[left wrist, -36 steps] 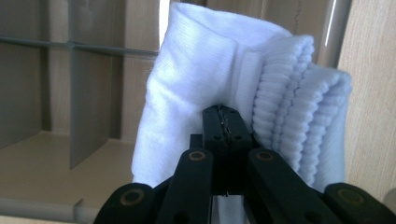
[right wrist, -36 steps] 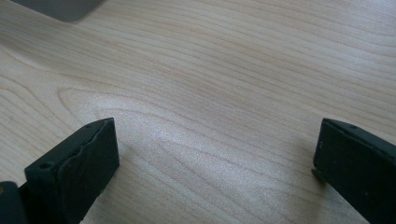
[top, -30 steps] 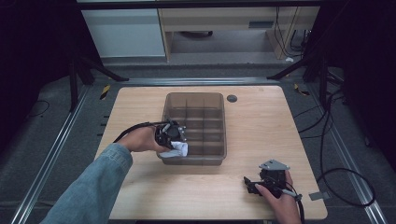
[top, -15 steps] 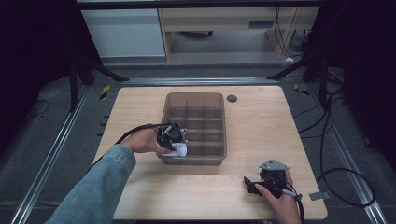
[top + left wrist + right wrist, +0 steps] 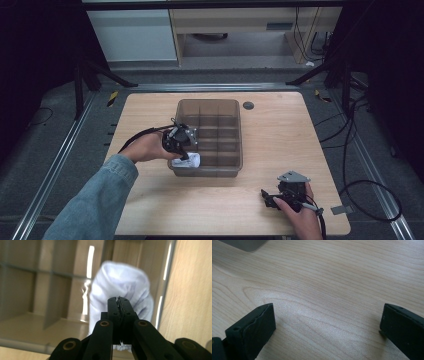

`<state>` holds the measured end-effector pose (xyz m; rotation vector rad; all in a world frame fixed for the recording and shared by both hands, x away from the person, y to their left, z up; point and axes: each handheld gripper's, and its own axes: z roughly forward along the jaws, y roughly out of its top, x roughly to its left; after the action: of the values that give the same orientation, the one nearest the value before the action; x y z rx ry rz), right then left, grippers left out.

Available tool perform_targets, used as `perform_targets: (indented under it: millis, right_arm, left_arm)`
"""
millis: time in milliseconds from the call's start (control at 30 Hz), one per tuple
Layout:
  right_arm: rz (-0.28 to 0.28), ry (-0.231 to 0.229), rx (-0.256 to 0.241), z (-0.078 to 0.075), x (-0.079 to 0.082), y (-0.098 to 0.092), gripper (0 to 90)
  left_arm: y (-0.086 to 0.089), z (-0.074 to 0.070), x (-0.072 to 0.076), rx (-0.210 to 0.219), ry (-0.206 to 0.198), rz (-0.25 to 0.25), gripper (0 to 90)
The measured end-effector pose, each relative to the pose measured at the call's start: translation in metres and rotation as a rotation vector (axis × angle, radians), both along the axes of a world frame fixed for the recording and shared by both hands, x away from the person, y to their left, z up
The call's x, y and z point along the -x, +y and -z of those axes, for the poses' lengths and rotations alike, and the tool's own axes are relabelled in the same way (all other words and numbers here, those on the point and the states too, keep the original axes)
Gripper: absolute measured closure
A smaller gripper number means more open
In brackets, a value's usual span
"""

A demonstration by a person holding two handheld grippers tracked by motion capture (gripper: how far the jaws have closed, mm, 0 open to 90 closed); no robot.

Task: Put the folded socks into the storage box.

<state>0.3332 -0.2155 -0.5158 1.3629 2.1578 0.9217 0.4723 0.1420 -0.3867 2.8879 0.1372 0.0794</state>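
The landmark here is the smoky, see-through compartment bin (image 5: 210, 137) standing in the middle of the wooden table (image 5: 280, 120), its inside cut up by dividers into a grid of small cells. At the bin's near left corner the left gripper (image 5: 186, 152) leans in over the rim, held by a hand (image 5: 147, 147) that comes out of a blue denim sleeve (image 5: 95, 200). Its jaws are pinched tight together on a crumpled white cloth (image 5: 192, 160), which hangs down into the corner cell closest to the person, on the bin's left side. In the left gripper view the two black jaws meet with hardly a gap, a bit of the cloth (image 5: 120, 295) nipped between their tips, while the rest of the bundle bulges beyond them against the bin's translucent wall; I cannot tell whether the cloth touches the floor of the cell. The gripper's black cable (image 5: 137, 137) loops away from the bin toward the left.

Well apart from the bin, off toward its near right, the right gripper (image 5: 266, 198) lies low by the table's front edge, a grey three-cornered plate on top. Its jaws stand wide apart with nothing in them, just bare wood grain between them in the right gripper view, and a corner of the bin (image 5: 244, 244) peeks in at the upper left.

Beyond the bin's far right corner a small dark round grommet (image 5: 248, 105) sits in the tabletop.
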Motion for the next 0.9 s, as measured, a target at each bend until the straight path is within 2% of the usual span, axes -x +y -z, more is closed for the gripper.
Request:
perform_targets:
  millis: [133, 167, 367, 733, 800, 900]
  right_arm:
    - [0.0, 0.0, 0.0, 0.0, 0.0, 0.0, 0.4]
    - [0.001, 0.0, 0.0, 0.0, 0.0, 0.0, 0.4]
    - [0.001, 0.0, 0.0, 0.0, 0.0, 0.0, 0.3]
    - [0.0, 0.0, -0.001, 0.0, 0.0, 0.0, 0.3]
    - [0.001, 0.0, 0.001, 0.0, 0.0, 0.0, 0.3]
    - [0.0, 0.0, 0.0, 0.0, 0.0, 0.0, 0.3]
  left_arm:
    - [-0.007, -0.005, -0.003, 0.016, -0.039, -0.028, 88.6]
    - [-0.009, -0.003, -0.003, 0.017, -0.036, -0.029, 88.5]
    - [-0.016, 0.015, -0.001, -0.04, -0.02, -0.005, 87.3]
    - [-0.013, 0.028, -0.002, -0.058, -0.01, -0.015, 89.7]
    - [-0.012, 0.033, -0.001, -0.063, -0.008, -0.021, 89.7]
    - [-0.013, 0.044, -0.001, -0.092, -0.008, -0.018, 89.8]
